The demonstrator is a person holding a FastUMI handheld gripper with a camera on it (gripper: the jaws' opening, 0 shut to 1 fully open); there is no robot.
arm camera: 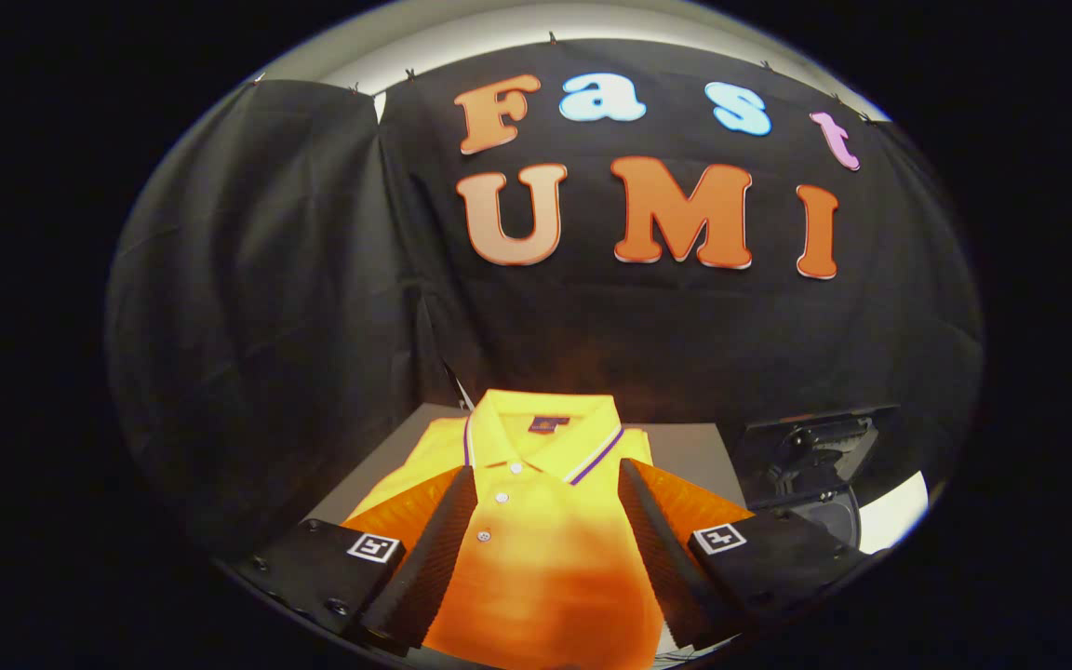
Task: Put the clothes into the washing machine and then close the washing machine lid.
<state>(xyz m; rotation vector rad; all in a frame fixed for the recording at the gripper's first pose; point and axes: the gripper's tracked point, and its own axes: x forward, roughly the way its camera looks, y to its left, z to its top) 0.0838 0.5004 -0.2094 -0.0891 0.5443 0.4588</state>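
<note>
A folded yellow-orange polo shirt (536, 521) lies flat on a grey table (694, 447), collar pointing away from me, with white buttons down its front. My gripper (547, 473) hovers over the shirt's chest with its fingers spread wide on either side of the button placket, nothing pressed between them. To the right of the table stands the washing machine (820, 465), a dark unit with its lid raised and a white body edge showing below.
Black cloth walls close off the booth behind and to the left of the table. The table's far edge runs just behind the shirt's collar. A narrow strip of bare table shows between the shirt and the washing machine.
</note>
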